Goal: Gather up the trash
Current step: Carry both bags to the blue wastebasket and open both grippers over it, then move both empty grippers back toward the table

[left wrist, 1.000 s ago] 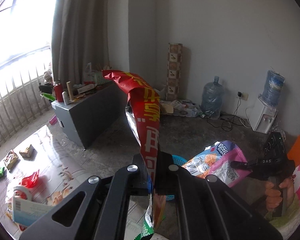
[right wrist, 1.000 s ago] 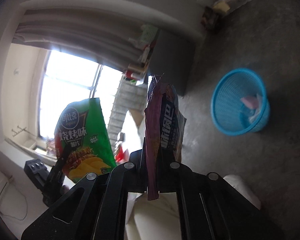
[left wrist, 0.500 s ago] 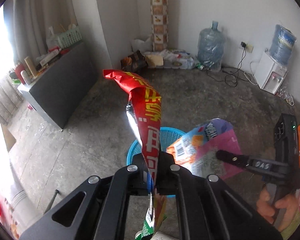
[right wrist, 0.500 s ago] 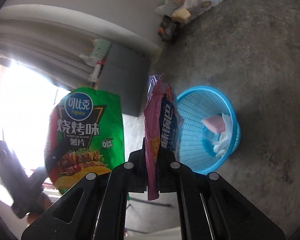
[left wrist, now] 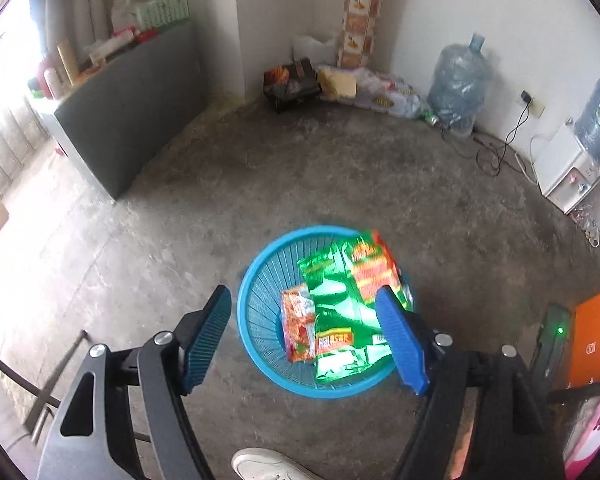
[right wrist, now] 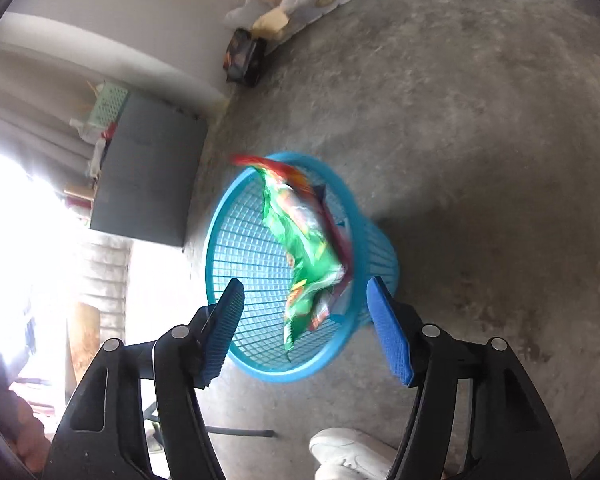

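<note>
Blue plastic mesh forms the wastebasket [left wrist: 260, 280] that stands on the bare concrete floor [left wrist: 340, 176], directly below both handheld tools. The left gripper [left wrist: 304, 340] has its jaws opening, nothing between the ribbed blue pads, and the green snack bag [left wrist: 340, 320] with its red-and-yellow end lies loose inside the basket beside a smaller orange-red wrapper [left wrist: 298, 326]. The right gripper [right wrist: 304, 328] is likewise opening, its pads clear of everything; from its camera the green bag [right wrist: 300, 240] and a darker packet [right wrist: 336, 232] behind it appear blurred and tilted against the far wall of the basket [right wrist: 240, 260], the bag's red tip poking just above the rim.

A white shoe [left wrist: 268, 464] shows at the lower edge just beside the basket, and the person's fingers [right wrist: 28, 432] appear at the left margin of the right camera's view.

A grey cabinet [left wrist: 140, 112] stands along the left, its top crowded with bottles, boxes and a pale green crate [left wrist: 162, 10]. In the far corner a dark box [left wrist: 290, 80] and a heap of plastic bags [left wrist: 380, 88] rest against the white wall, near a tile-patterned column [left wrist: 360, 12]. An empty water jug [left wrist: 458, 84] sits further right, with black cables [left wrist: 496, 148] trailing to a white dispenser [left wrist: 564, 172] carrying a blue bottle. The path between the grippers and the basket is open; a thin metal bar [left wrist: 56, 380] lies on the floor well to the left.
</note>
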The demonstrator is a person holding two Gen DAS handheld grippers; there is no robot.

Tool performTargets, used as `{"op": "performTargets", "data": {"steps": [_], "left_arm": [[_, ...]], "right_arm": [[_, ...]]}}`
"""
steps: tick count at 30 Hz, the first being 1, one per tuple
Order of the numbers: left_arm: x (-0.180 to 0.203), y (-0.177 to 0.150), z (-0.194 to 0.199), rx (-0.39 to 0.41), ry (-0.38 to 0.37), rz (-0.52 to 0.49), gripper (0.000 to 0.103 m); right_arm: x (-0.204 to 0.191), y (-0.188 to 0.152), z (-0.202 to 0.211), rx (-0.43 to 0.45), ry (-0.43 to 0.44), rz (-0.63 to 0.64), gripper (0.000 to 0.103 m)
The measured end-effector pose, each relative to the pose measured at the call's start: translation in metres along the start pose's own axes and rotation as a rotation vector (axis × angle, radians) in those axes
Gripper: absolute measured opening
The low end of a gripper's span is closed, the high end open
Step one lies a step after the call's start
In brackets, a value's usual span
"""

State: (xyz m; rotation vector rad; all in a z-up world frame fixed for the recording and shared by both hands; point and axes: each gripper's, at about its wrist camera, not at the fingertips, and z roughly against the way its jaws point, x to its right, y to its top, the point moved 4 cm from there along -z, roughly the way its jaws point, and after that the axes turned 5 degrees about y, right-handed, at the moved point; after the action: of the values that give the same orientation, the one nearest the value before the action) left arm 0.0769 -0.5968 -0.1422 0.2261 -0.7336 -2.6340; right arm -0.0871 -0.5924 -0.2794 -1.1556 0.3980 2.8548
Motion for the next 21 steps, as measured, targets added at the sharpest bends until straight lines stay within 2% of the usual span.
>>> {"op": "performTargets", "data": {"steps": [5, 9, 14, 21], "left_arm": [[-0.004, 0.004, 0.057, 0.08, -0.037, 0.013, 0.078], [-0.011, -0.006, 0.111, 0.126, -0.07, 0.036, 0.081], [-0.036, -0.036, 0.177, 0.153, -0.11, 0.091, 0.084], [-0.088, -0.094, 0.263, 0.219, -0.099, 0.199, 0.086]], "right_arm": [[0.009, -0.006, 0.034, 0.052, 0.031, -0.022, 0.065], [-0.007, -0.014, 0.068, 0.068, 0.056, 0.04, 0.066], [-0.035, -0.032, 0.095, 0.049, 0.092, 0.164, 0.067], [-0.09, -0.07, 0.114, -0.043, 0.138, 0.355, 0.069]]}}
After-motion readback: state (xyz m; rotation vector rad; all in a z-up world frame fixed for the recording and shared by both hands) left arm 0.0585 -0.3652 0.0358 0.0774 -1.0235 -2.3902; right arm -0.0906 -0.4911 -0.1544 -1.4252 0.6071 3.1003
